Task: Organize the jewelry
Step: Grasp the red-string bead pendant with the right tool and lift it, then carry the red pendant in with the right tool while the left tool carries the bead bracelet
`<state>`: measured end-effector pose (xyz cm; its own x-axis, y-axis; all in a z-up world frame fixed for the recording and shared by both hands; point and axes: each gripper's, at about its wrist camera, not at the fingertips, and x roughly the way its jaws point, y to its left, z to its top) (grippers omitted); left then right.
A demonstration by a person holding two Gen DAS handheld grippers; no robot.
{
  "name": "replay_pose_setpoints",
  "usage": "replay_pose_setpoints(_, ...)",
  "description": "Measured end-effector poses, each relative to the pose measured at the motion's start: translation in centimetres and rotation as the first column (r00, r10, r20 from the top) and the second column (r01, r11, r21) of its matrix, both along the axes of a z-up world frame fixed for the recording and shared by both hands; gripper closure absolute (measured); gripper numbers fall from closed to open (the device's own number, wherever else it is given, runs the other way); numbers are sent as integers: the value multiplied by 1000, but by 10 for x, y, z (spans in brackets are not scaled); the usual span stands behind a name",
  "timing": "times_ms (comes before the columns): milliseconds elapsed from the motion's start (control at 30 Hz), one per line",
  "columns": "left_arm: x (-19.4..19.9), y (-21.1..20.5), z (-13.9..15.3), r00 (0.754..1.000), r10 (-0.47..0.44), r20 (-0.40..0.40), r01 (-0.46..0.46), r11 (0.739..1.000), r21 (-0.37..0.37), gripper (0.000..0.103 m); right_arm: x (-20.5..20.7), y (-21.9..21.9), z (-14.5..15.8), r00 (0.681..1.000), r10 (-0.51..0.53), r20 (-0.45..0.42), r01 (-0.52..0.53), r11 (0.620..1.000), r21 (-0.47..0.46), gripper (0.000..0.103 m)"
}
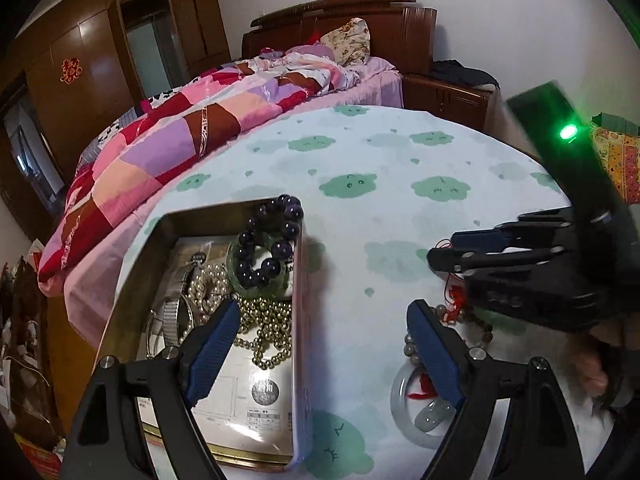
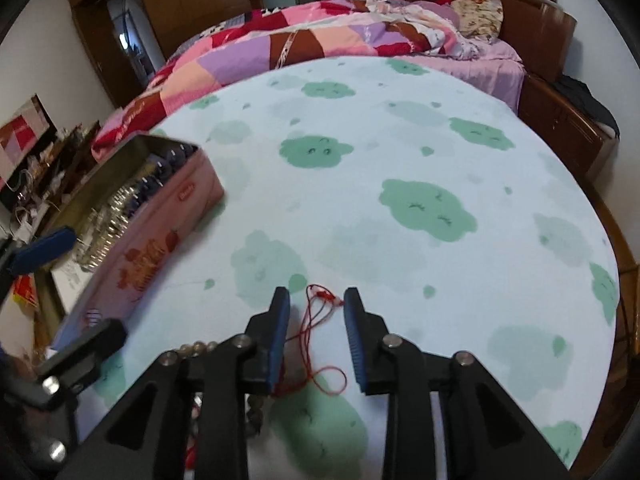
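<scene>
A pink tin at lower left holds a dark bead bracelet, pearls and a watch; the left gripper gapes, the right gripper straddles a red cord unpinched.

The right gripper points down at a round bench covered in a pale cloth with green cloud shapes. Its 2 blue-padded fingers stand apart, with a thin red cord lying between them. At 9 o'clock sits an open pink tin holding beads. A patchwork-quilted bed lies at 12 o'clock.
</scene>
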<state>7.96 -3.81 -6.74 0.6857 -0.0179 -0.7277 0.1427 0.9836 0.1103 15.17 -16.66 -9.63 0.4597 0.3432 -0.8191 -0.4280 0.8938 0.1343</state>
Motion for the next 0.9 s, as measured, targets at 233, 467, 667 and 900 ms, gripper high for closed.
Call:
replay_pose_setpoints(233,-2,-7,3,999,-52,8,52,998,-26,18,-14,-25,19,996,-52,66,50,998,33,101)
replay_pose_setpoints(467,12,-30,-12,987,-140,-83,134,988,-77,42,-34,-63,83,976,-107,191,76,984,162,101)
replay_pose_setpoints(667,25,-42,-31,978,-139,-156,132,990,-51,47,-38,-68,114,960,-117,254,63,975,212,101)
replay_pose_setpoints(900,13,-59,-24,976,-181,-120,192,978,83,47,-39,-77,120,956,-130,264,64,967,247,101)
